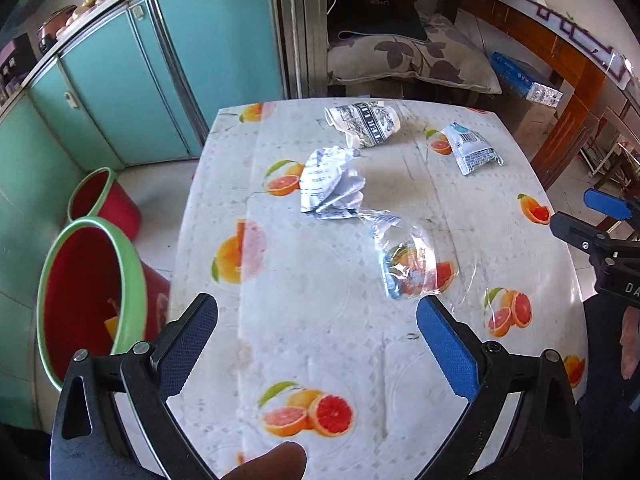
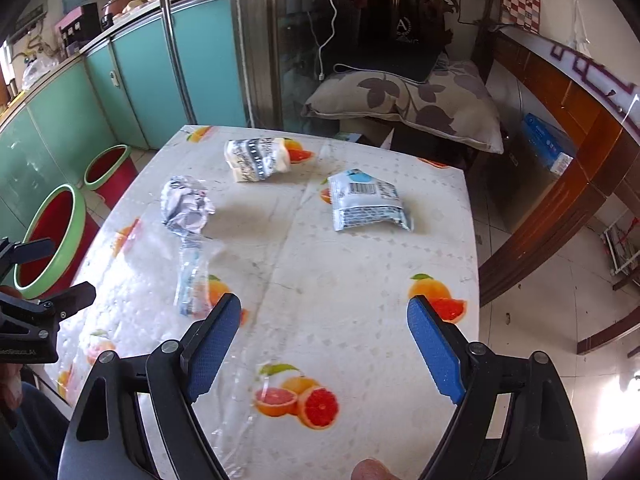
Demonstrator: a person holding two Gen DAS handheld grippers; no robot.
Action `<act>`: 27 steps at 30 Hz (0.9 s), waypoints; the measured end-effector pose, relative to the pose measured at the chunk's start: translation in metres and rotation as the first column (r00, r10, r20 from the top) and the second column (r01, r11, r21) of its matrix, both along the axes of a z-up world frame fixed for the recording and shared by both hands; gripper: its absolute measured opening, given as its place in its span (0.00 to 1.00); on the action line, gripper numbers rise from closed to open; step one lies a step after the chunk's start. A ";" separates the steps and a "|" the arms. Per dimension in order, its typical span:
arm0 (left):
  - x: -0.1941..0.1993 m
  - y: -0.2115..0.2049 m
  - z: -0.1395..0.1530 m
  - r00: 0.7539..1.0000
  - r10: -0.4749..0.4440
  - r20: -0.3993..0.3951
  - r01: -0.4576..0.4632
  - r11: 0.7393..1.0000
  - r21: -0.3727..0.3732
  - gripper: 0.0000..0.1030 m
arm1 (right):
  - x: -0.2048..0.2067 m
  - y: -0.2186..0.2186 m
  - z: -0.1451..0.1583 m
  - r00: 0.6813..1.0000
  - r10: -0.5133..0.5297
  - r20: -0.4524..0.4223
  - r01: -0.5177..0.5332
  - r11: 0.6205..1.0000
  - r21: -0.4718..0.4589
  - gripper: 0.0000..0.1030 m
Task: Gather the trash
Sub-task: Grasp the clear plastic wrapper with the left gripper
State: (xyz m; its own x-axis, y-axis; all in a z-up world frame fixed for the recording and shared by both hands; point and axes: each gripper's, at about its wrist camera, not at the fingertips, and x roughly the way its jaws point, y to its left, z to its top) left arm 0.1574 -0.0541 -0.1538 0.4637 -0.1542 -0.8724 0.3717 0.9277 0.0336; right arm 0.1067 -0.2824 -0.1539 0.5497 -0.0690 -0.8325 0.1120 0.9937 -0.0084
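Several pieces of trash lie on the fruit-print table [image 1: 320, 320]: a clear plastic wrapper [image 1: 408, 260] [image 2: 192, 276], a crumpled white paper ball [image 1: 330, 184] [image 2: 185, 204], a black-and-white printed packet [image 1: 366, 122] [image 2: 256, 159] and a white-blue pouch [image 1: 472, 148] [image 2: 368, 200]. My left gripper [image 1: 316, 316] is open and empty, just short of the clear wrapper. My right gripper [image 2: 324, 316] is open and empty over the table's near middle; it also shows in the left wrist view [image 1: 592, 220].
Two red bins with green rims [image 1: 92, 296] [image 1: 102, 200] stand on the floor left of the table [image 2: 52, 240]. Teal cabinets [image 1: 120, 92] line the left wall. A cushion [image 2: 408, 108] and wooden furniture [image 2: 560, 160] stand beyond the table.
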 end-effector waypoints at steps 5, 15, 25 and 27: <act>0.015 -0.038 -0.024 0.997 0.047 -0.054 -0.047 0.999 0.004 1.00 | 0.004 -0.036 -0.007 1.000 0.010 -0.012 -0.010 1.000 0.011 0.83; 0.047 -0.078 -0.069 0.987 0.096 -0.129 -0.088 0.994 0.068 1.00 | 0.029 -0.066 -0.030 1.000 0.016 -0.025 -0.015 0.999 0.041 0.85; 0.051 -0.083 -0.079 0.986 0.053 -0.156 -0.036 0.993 0.111 0.19 | 0.066 -0.070 -0.045 0.999 0.029 -0.026 -0.027 0.998 0.062 0.85; 0.048 -0.081 -0.076 0.988 0.037 -0.149 -0.021 0.994 0.108 0.14 | 0.077 -0.070 -0.050 0.999 0.034 -0.031 -0.033 0.998 0.059 0.85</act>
State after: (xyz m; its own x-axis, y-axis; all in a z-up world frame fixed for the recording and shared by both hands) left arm 0.2058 -0.1352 -0.2303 0.3285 -0.0456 -0.9434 0.3527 0.9325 0.0777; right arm 0.1842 -0.3528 -0.2036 0.5235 -0.0018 -0.8520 0.0792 0.9958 0.0466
